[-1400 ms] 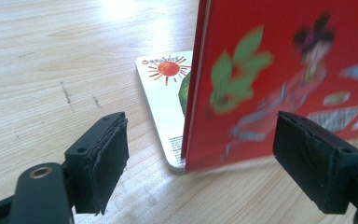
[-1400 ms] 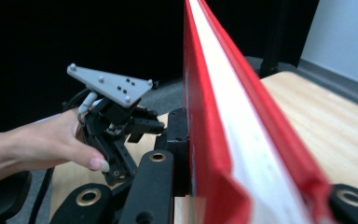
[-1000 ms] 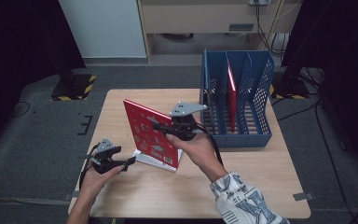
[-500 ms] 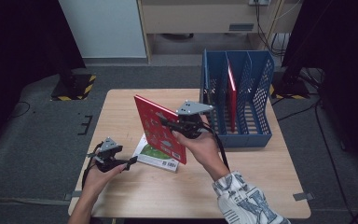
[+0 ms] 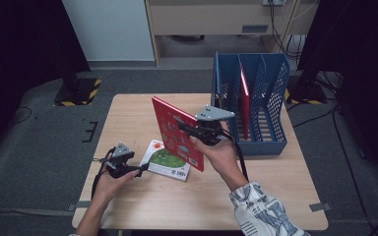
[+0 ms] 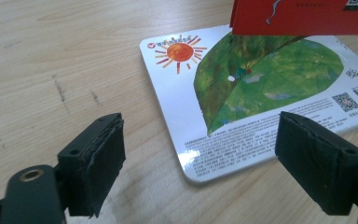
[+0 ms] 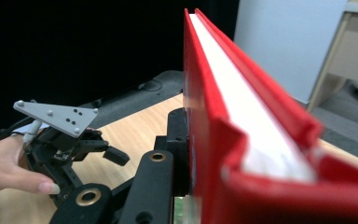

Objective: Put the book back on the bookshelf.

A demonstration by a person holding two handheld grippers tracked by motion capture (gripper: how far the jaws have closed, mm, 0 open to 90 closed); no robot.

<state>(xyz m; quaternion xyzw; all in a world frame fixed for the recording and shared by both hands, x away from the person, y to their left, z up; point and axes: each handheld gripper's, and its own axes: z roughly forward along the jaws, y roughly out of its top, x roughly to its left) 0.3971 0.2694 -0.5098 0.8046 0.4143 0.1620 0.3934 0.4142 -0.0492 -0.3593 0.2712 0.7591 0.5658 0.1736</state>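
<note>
The red book (image 5: 177, 133) sits at the centre of the high view, lifted clear of the tabletop (image 5: 142, 206) and standing nearly upright on edge, its cover turned toward the left of the frame. The right tool (image 5: 189, 130) is clamped on it; in the right gripper view one black jaw lies flat against the cover while the red boards and white page block (image 7: 242, 107) run up the middle of the frame. Below and left of it in the high view lies a second book, the green leaf book (image 5: 167, 161), flat on the tabletop with its barcode at the lower right. In the left gripper view this book (image 6: 261, 88) fills the upper right, and the red book's lower edge hangs over it at the top of the frame.

The left tool (image 5: 140, 168), at the lower left of the high view, rests low by the near corner of the green leaf book. Its jaws stand apart with nothing pressed between them, and they have just been closing a little, the book's corner ahead of the pads (image 6: 98, 163) rather than inside them.

Toward the upper right stands the blue file rack (image 5: 275, 98), with another red book (image 5: 244, 101) already upright in one of its slots.

By my reading the work is about a third done: one book filed, one lifted but not yet at the rack, one not yet picked up.
</note>
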